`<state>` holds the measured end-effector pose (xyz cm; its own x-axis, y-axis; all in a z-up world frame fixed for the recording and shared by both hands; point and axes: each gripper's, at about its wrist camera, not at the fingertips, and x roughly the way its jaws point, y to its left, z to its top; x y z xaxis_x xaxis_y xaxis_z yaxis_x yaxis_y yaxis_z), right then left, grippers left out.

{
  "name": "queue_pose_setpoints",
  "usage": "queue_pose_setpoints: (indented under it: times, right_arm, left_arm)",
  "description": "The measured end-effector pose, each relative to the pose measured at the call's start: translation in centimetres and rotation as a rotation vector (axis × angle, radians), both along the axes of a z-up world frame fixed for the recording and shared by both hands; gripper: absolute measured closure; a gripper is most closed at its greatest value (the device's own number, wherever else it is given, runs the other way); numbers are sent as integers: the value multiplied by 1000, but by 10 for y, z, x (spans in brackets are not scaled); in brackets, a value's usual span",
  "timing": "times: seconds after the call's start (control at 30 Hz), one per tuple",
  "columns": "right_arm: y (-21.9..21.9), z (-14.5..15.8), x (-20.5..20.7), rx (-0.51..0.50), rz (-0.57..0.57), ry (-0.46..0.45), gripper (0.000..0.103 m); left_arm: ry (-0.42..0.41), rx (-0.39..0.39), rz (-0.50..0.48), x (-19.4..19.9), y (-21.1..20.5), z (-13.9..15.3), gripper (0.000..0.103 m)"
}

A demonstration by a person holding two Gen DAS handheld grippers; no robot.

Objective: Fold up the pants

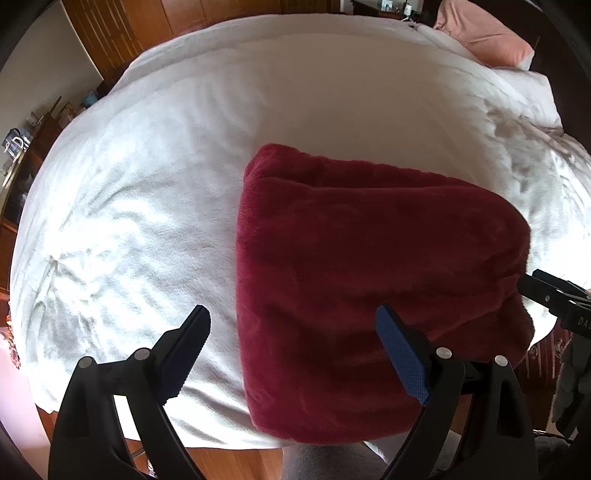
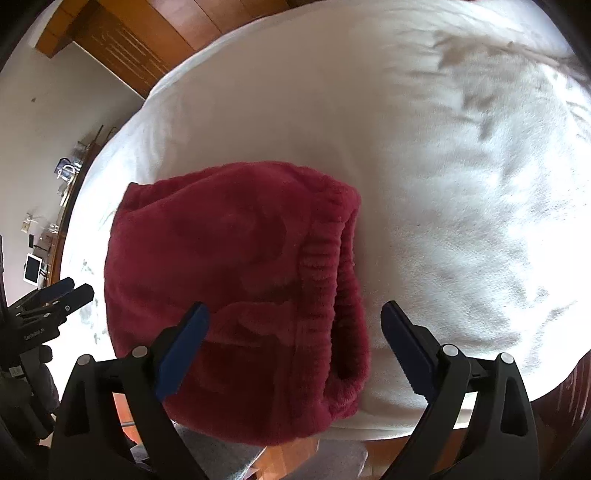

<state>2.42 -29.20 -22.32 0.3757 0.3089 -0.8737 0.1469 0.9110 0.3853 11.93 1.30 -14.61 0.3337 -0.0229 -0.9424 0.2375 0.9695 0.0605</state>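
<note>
The dark red fleece pants (image 1: 369, 280) lie folded in a compact block on the white bed (image 1: 166, 192), near its front edge. In the right wrist view the pants (image 2: 229, 280) show their ribbed waistband (image 2: 328, 280) on the right side. My left gripper (image 1: 291, 325) is open and empty above the block's left edge. My right gripper (image 2: 295, 321) is open and empty above the waistband end. The right gripper's tips also show in the left wrist view (image 1: 546, 288); the left gripper shows in the right wrist view (image 2: 62, 295).
A pink pillow (image 1: 487, 37) lies at the bed's far right corner. A wooden wardrobe (image 1: 122, 26) stands beyond the bed. A side shelf with small items (image 2: 44, 243) runs along the left wall. Wooden floor (image 1: 236, 461) shows below the bed's front edge.
</note>
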Motion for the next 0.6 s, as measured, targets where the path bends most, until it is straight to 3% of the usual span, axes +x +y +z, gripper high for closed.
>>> queue_pose_setpoints:
  times: [0.2,0.47,0.6]
  right_arm:
    - [1,-17,12,22,-46,52,8]
    - [-2,-33,19,52,-92,100,8]
    - [-2,-42,22,102,-112,122,8]
  left_arm:
    - [53,-41,-14,22,13,-17,13]
    - [179,-211,-12,51,38,-47,13]
    - [238,-266,-20,62,46,-62,7]
